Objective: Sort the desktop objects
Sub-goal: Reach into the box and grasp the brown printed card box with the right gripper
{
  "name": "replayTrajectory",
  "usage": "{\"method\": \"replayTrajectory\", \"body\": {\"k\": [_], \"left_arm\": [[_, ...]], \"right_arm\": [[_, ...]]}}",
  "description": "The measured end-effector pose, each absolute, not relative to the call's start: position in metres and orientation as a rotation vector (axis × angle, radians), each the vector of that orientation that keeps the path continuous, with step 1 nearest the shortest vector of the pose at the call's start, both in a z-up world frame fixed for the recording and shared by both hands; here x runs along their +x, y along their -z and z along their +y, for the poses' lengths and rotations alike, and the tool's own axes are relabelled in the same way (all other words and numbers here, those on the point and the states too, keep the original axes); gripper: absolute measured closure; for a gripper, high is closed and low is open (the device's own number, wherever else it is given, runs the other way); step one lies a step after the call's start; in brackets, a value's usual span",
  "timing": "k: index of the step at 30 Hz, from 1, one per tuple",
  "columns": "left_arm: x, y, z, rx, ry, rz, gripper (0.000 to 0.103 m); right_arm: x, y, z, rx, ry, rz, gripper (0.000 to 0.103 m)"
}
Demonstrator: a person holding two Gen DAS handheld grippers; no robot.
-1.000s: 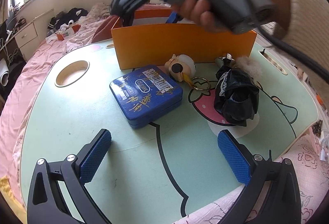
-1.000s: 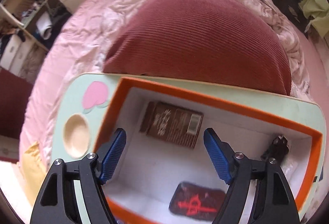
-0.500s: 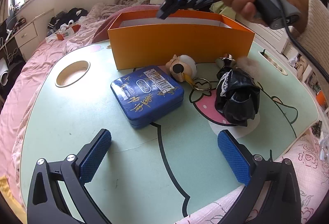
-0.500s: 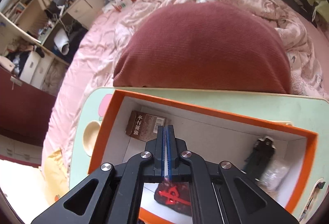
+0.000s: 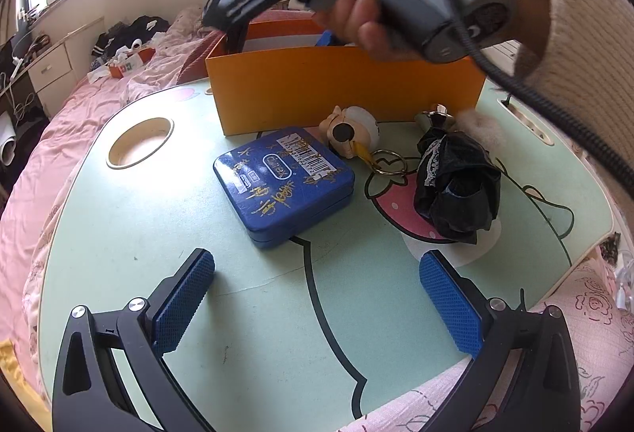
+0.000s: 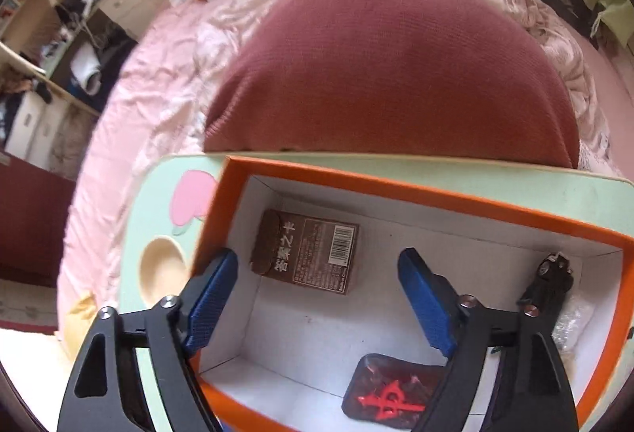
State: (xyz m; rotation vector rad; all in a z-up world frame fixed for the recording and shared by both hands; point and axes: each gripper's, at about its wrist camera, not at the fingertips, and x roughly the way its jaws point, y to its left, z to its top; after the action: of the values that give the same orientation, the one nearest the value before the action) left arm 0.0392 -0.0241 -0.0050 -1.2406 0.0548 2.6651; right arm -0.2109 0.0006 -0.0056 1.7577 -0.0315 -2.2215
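An orange box (image 5: 348,83) stands at the back of the mint-green lap table (image 5: 119,234). In front of it lie a blue tin (image 5: 283,186), a small pig keychain toy (image 5: 350,130) and a crumpled black bundle (image 5: 455,186). My left gripper (image 5: 315,261) hangs open over the table's front, short of the tin. A hand holds my right gripper (image 6: 319,261) above the box; its jaws are opening with nothing between them. Inside the box (image 6: 436,194) lie a brown card pack (image 6: 307,257), a dark pack with a red symbol (image 6: 390,396) and a black item (image 6: 550,285).
A round cup recess (image 5: 140,142) sits at the table's left. A rust-red cushion (image 6: 396,75) lies behind the box on the pink bed (image 5: 35,154). A white sleeve and cable (image 5: 554,107) cross the upper right of the left wrist view.
Half a second ago the right gripper was shut and higher above the box; now it is open and low over it, as it was a second ago. The left gripper has not moved.
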Motion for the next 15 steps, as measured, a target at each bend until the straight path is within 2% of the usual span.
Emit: {"method": "replayTrajectory", "body": {"k": [8, 9, 11, 15], "left_arm": [[0.039, 0.006, -0.025, -1.240, -2.665, 0.051, 0.000], [0.039, 0.006, -0.025, -1.240, -2.665, 0.052, 0.000], [0.038, 0.006, -0.024, -1.239, -2.667, 0.054, 0.000], [0.038, 0.007, -0.025, -1.238, -2.668, 0.054, 0.000]], "right_arm": [[-0.215, 0.001, 0.028, 1.723, 2.336, 0.222, 0.024], [-0.216, 0.000, 0.035, 1.735, 2.336, 0.207, 0.024], [-0.217, -0.004, 0.052, 1.738, 2.300, 0.089, 0.038], [-0.220, -0.012, 0.062, 1.734, 2.288, -0.031, 0.036]]}}
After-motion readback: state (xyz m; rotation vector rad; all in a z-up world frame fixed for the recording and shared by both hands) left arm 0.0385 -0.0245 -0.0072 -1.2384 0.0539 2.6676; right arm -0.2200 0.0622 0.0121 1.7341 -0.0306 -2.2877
